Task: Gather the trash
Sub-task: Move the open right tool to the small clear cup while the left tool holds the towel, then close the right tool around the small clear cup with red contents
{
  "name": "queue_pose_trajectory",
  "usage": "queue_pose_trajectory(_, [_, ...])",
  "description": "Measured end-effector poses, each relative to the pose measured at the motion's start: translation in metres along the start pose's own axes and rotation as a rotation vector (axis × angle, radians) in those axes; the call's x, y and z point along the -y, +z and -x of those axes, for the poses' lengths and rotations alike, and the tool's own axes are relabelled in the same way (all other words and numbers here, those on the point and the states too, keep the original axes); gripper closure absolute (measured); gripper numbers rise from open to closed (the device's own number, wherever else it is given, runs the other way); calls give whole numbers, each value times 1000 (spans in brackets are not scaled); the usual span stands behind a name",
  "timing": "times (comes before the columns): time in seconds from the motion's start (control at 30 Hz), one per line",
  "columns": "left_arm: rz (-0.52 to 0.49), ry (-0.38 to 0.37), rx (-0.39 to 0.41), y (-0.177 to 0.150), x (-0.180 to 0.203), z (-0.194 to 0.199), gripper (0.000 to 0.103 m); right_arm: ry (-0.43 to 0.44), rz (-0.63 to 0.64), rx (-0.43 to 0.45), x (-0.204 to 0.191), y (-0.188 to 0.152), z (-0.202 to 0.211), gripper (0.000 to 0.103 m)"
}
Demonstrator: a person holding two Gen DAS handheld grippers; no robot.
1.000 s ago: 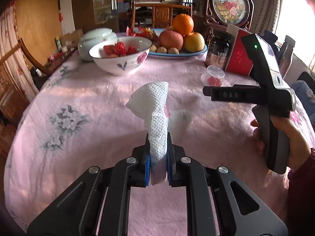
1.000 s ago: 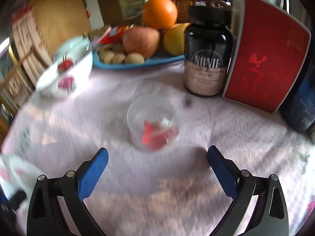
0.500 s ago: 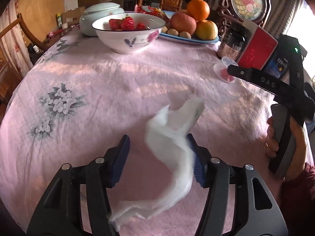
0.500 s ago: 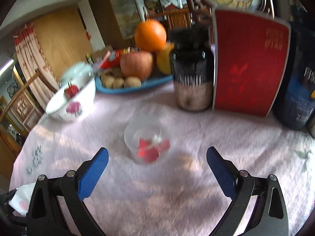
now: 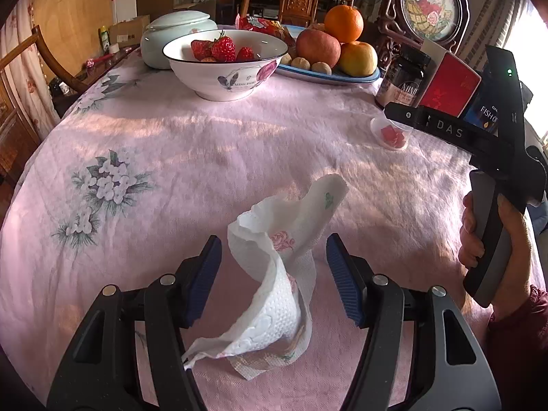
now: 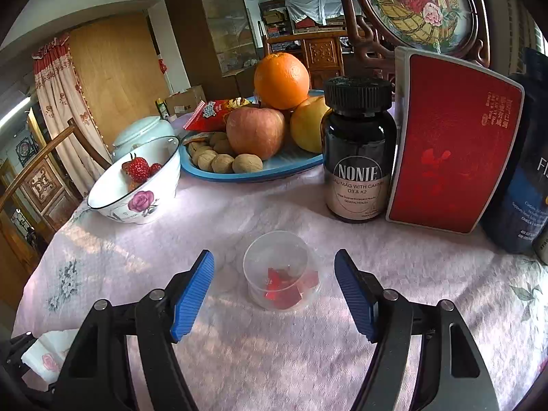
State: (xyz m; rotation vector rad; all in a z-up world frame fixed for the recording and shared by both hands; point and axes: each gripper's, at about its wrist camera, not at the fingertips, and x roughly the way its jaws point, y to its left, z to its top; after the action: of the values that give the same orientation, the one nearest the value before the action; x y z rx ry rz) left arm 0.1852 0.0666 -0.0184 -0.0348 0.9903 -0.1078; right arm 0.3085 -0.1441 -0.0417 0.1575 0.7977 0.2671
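Left gripper, fingers spread after opening, lets a crumpled paper towel sag onto the pink tabletop. Right gripper, fingers apart but narrowing, straddles a clear cup of red scraps; a squeeze likely follows.

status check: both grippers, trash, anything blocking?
Left hand-held gripper just opened, tissue loose between. Right hand-held gripper closing, straddles plastic cup, no contact. Nothing blocking.

Right gripper jaws closing, astride clear cup, pads apart from it; red bits inside.
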Motion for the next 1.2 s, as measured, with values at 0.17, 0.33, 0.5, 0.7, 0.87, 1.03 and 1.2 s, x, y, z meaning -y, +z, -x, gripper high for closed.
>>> queue_pose_trajectory(0.17, [0, 3, 0, 0, 1, -1, 40, -8, 12, -51, -1, -4, -13, 54])
queue_pose_trajectory(0.33, [10, -6, -4, 1, -1, -1, 40, 107, -37, -37, 2, 2, 9, 54])
queue_pose_trajectory(0.5, [31, -24, -13, 1, -5, -2, 40, 261, -115, -73, 6, -6, 35, 54])
queue_pose_trajectory(0.7, [35, -32, -21, 0, -6, -1, 40, 438, -219, -158, 20, -57, 78, 53])
queue_pose_trajectory(0.87, [-21, -27, -24, -7, 8, 0, 41, 377, -256, -140, 42, -122, 134, 50])
queue_pose_trajectory(1.03, [-83, 23, -18, -12, 20, -1, 42, 198, -230, -50, 59, -156, 178, 14])
queue_pose_trajectory(1.2, [-65, 28, -36, -10, 14, -5, 42, 218, -287, 13, 74, -161, 192, 8])
